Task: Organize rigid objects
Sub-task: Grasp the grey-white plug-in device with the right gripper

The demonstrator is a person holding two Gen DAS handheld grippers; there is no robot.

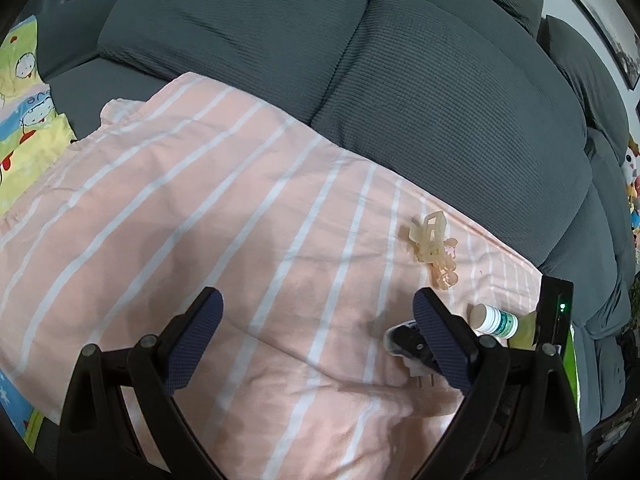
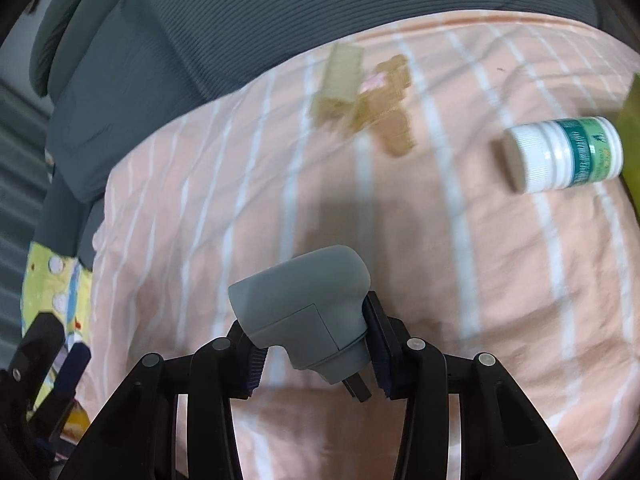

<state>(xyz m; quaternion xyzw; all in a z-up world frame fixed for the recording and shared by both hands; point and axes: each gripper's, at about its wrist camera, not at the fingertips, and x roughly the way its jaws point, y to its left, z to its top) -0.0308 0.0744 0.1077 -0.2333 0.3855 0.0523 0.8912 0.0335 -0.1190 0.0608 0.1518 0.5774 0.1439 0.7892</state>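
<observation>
My right gripper [image 2: 316, 356] pinches the grey plug [image 2: 304, 304], prongs toward me; white bottle [image 2: 560, 154] lies beyond it, rightward, on its side. Left gripper [image 1: 316, 336] spread, empty.

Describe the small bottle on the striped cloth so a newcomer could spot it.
On the grey sofa lies a pink cloth with white stripes. Near its edge, beside translucent beige plastic hair clips, lies a small white plastic bottle on its side; only it has a ribbed cap and green label.
</observation>
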